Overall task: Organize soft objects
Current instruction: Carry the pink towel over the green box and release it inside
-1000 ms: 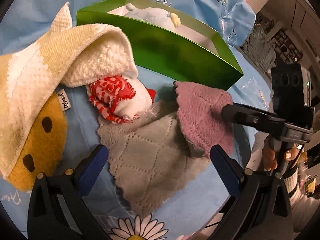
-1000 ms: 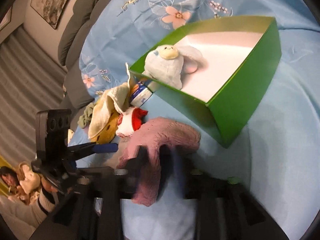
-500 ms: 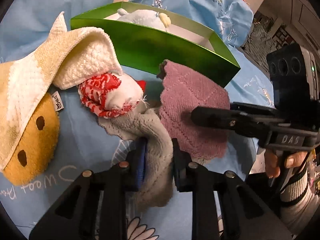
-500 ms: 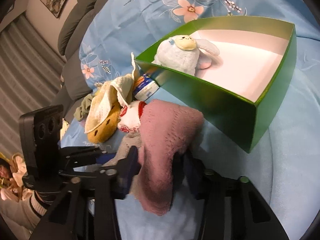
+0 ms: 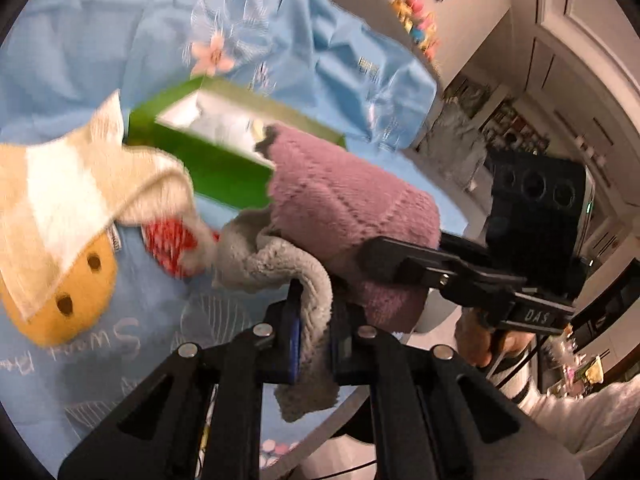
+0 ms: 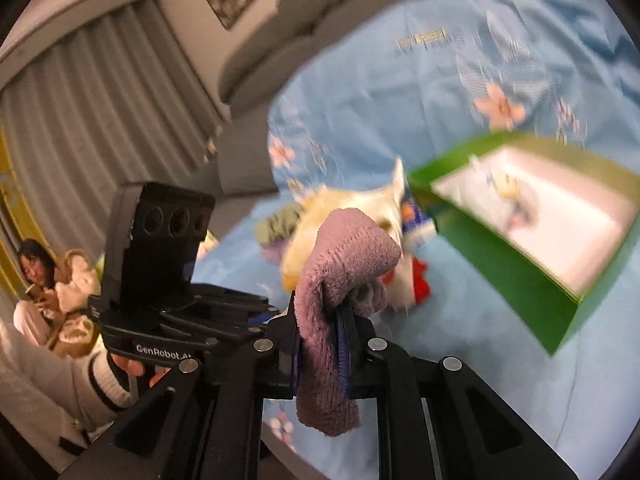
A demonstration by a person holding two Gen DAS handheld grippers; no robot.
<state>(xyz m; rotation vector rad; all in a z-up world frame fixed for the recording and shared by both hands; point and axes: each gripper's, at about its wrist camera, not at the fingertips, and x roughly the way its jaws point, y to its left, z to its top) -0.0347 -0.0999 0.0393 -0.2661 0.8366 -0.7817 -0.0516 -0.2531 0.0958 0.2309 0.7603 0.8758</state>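
Grey cloth [image 5: 308, 280] clenched in left gripper [image 5: 314, 340]; right gripper [image 6: 320, 344] closing on pink cloth [image 6: 344, 264], beside green box [image 6: 520, 272] edge.

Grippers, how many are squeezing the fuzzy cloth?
2. The left gripper pinches the cloth's grey side; the right gripper is closing on its pink side, cloth between its pads. Both lift it near the green box.

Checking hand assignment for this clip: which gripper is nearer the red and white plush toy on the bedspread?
Left. The left gripper, shut on the grey cloth, is beside the red and white plush toy. The right gripper, closing on the pink cloth, sits farther off.
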